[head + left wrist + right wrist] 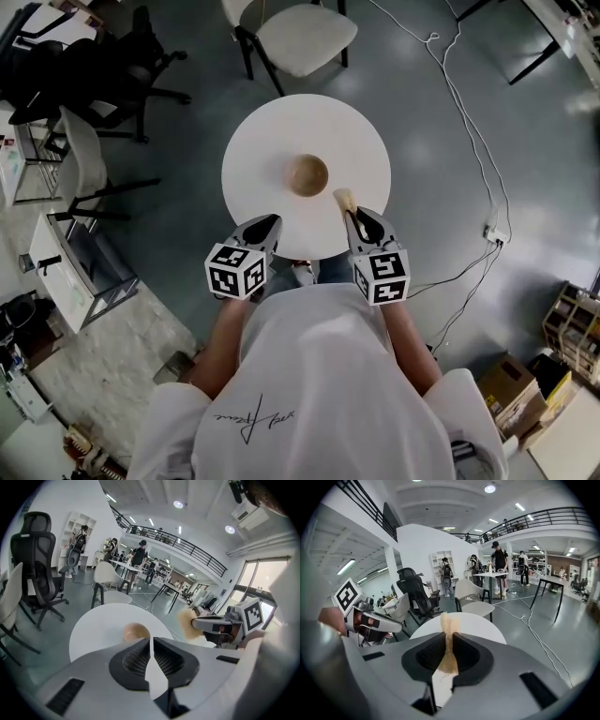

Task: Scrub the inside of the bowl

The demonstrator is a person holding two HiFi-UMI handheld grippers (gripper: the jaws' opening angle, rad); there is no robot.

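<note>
The right hand-held gripper (449, 634) is clamped on a tan fibrous scrubber (448, 620). The scrubber's tuft is left sticking out ahead of the jaws, presumably so that it can be pressed into the bowl. The left hand-held gripper (151, 641) is held with its jaws together and nothing between them, probably kept free to steady the bowl. Both are poised over the near edge of the round white tabletop (272, 131). The wooden bowl (307, 174) is set upright at the tabletop's centre, apart from the scrubber. No brand is legible, and the cursive print on the person's shirt (309, 375) cannot be read.
</note>
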